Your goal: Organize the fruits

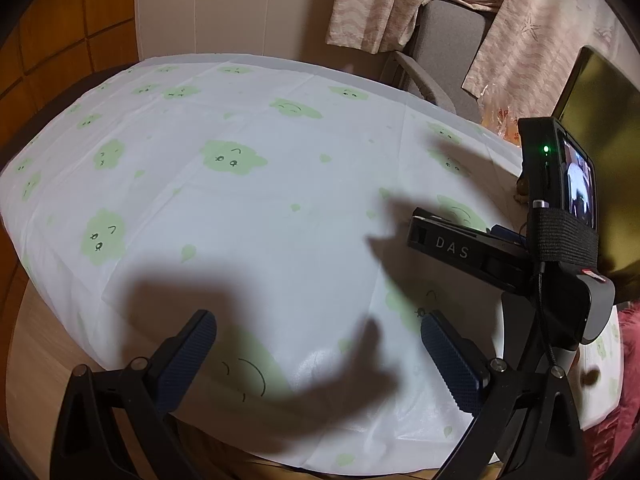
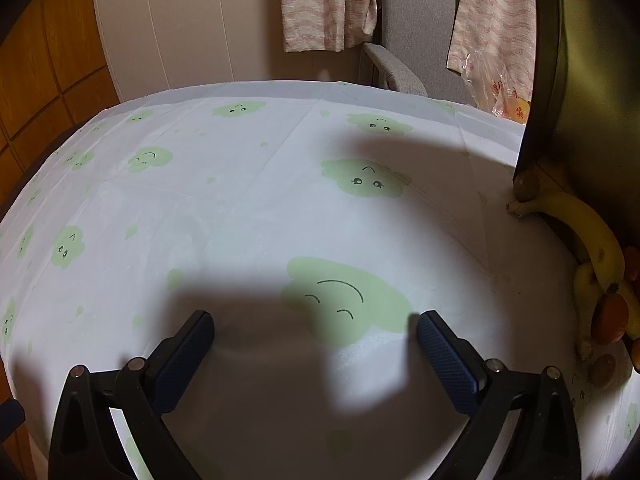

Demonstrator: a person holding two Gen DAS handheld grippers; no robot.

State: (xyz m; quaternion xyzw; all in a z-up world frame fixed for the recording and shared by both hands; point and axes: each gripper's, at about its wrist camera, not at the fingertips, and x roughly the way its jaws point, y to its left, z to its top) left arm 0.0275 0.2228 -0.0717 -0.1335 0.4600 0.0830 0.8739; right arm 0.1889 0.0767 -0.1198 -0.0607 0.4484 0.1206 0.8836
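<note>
The fruits lie in a cluster at the right edge of the right wrist view: a long yellow banana (image 2: pixel 576 216), a second banana (image 2: pixel 586 300), an orange fruit (image 2: pixel 610 318) on top of them, and brown kiwis (image 2: pixel 526 186) (image 2: pixel 602 368). My right gripper (image 2: pixel 314 318) hangs open over the cloud-print tablecloth (image 2: pixel 240 200), left of the fruit and holding nothing. My left gripper (image 1: pixel 317 320) is open too, over the near side of the cloth. The right gripper (image 1: pixel 420 230), marked DAS, shows side-on to its right and hides most of the fruit there.
A dark screen (image 2: pixel 592 100) stands at the table's right, just behind the fruit. A grey chair (image 2: pixel 416 40) draped with pale garments (image 2: pixel 320 0) sits beyond the far edge, next to a plastic bag (image 2: pixel 500 92). Wooden panelling (image 2: pixel 40 80) is on the left.
</note>
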